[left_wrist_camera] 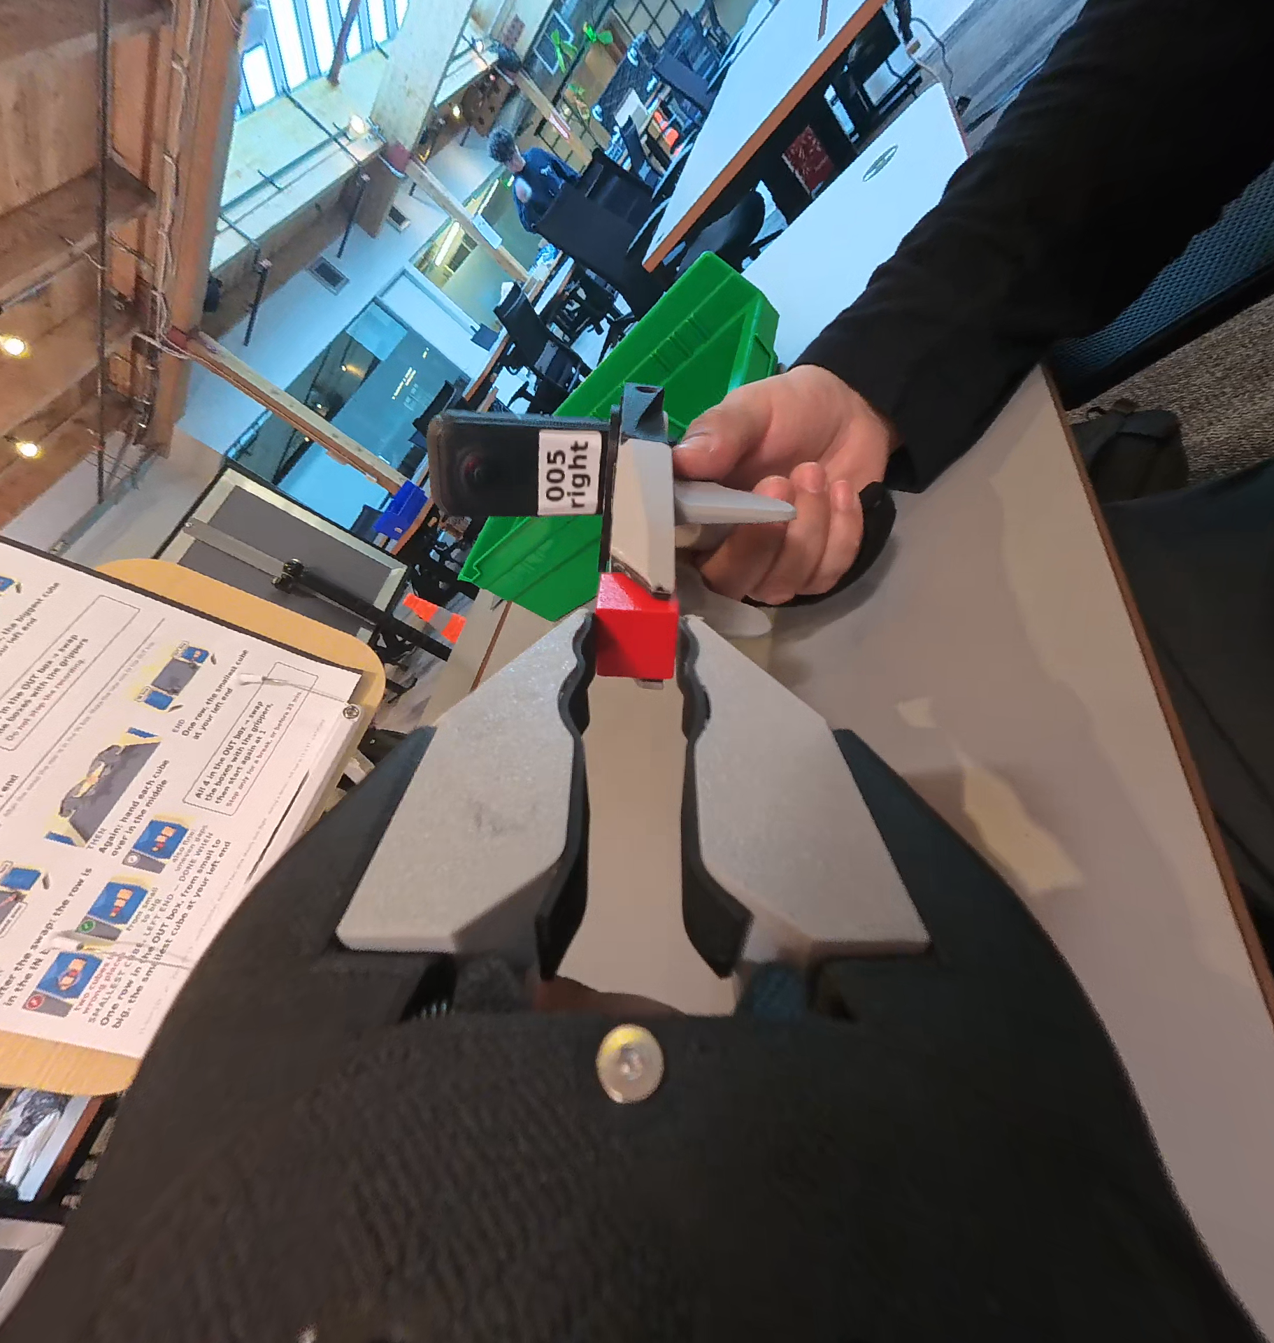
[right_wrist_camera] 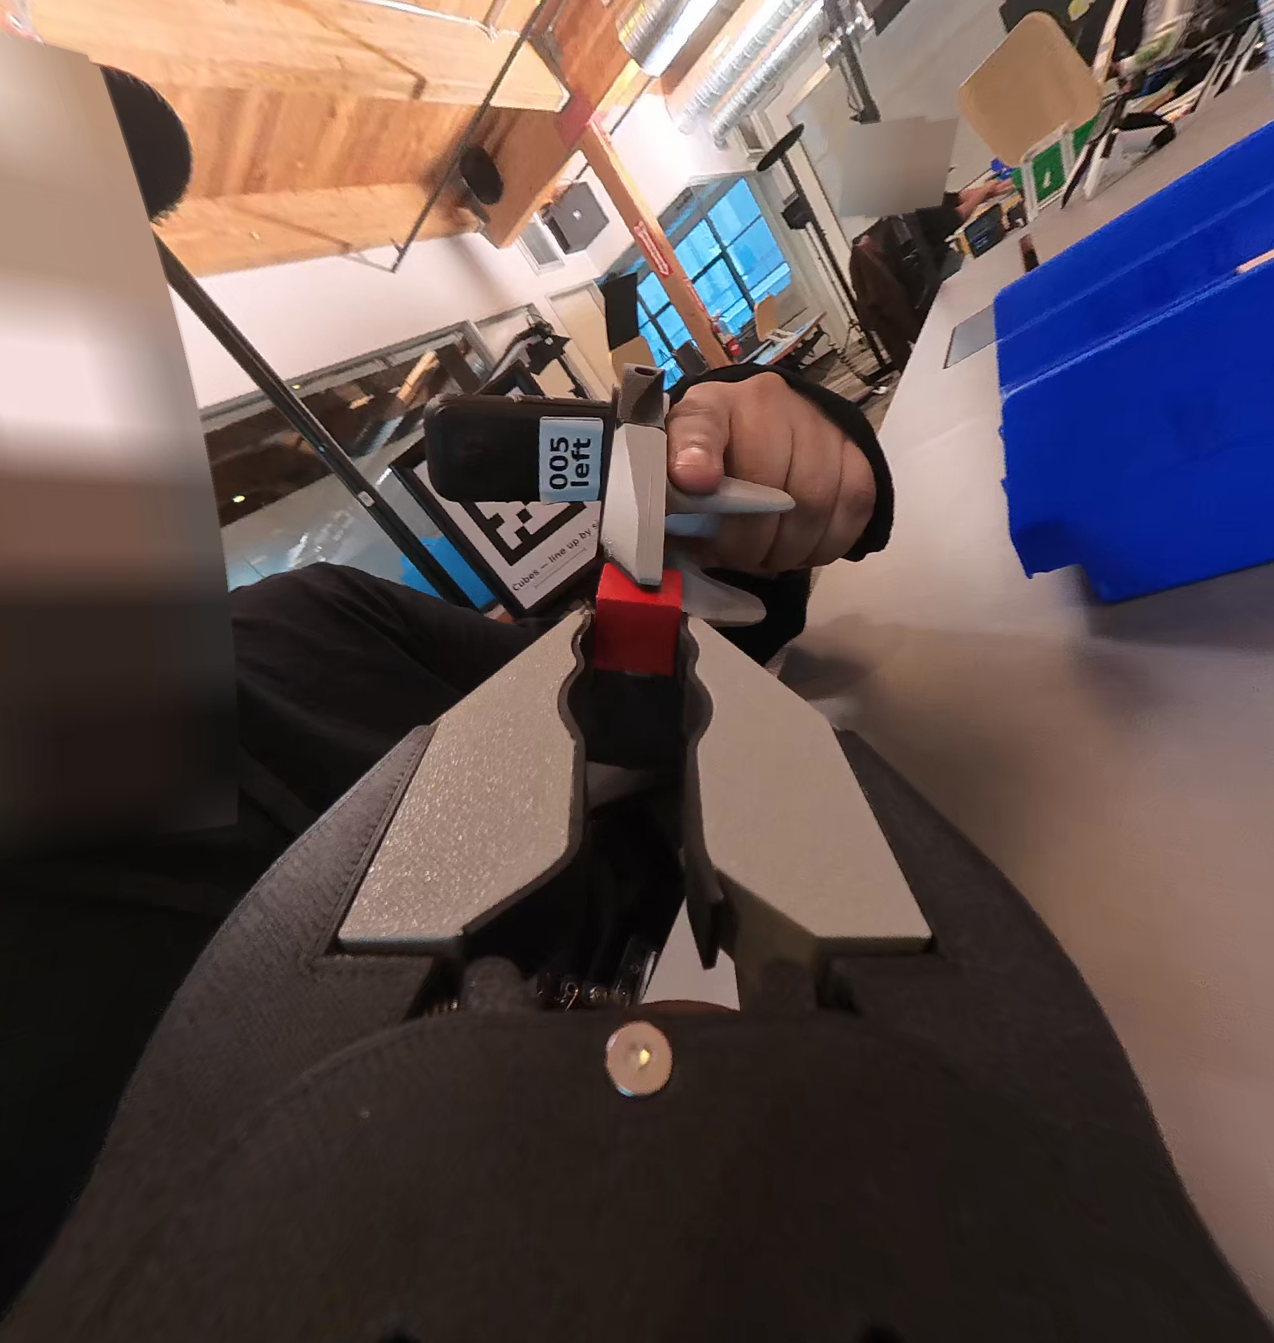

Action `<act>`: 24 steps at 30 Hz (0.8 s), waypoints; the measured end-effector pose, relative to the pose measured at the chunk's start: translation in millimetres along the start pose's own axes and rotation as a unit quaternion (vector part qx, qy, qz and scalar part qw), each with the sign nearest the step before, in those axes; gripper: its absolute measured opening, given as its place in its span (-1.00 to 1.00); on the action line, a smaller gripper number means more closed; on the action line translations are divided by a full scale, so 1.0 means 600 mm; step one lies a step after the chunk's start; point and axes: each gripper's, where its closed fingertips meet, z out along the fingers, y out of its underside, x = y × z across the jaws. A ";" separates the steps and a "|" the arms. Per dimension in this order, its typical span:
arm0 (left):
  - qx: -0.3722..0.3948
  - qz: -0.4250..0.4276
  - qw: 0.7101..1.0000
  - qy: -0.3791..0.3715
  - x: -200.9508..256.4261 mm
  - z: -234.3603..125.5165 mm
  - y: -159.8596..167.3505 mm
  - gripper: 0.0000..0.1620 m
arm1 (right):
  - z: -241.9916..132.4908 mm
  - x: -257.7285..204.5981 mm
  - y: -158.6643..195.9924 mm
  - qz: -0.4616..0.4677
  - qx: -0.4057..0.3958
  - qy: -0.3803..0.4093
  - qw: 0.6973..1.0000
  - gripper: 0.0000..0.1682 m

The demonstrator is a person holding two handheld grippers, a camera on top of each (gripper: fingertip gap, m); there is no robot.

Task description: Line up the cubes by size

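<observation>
Red cube (left_wrist_camera: 634, 639) seemingly pinched between both tips, left hand-held gripper (left_wrist_camera: 633, 647) and right hand-held gripper (right_wrist_camera: 638, 639).

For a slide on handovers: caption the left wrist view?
Both grippers meet on a red cube above the table, green bin behind.

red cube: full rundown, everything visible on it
The small red plastic-looking cube is matte, sharp-edged and plain on every face that shows. It is held up off the grey tabletop, caught at the fingertips of both tools at once: the left tool flanks its sides in the left wrist view, while the right tool does so in its own view, each meeting the cube from the opposite direction, mid handover. Which tool bears the load cannot be told.
</observation>
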 end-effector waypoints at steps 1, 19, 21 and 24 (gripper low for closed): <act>-0.002 -0.002 1.000 -0.001 -0.001 0.000 0.001 -0.76 | 0.000 0.002 -0.001 -0.004 0.001 0.007 1.000 -0.77; -0.022 -0.065 0.998 -0.008 -0.026 -0.054 0.018 -1.00 | -0.069 -0.031 -0.076 -0.186 0.010 0.200 0.962 -0.78; -0.031 -0.070 0.997 0.013 -0.014 -0.052 0.025 -1.00 | -0.111 -0.047 -0.105 -0.219 -0.014 0.260 0.940 -0.77; -0.050 -0.065 0.996 0.034 0.000 -0.047 0.033 -1.00 | -0.215 -0.045 -0.146 -0.263 -0.080 0.394 0.877 -0.77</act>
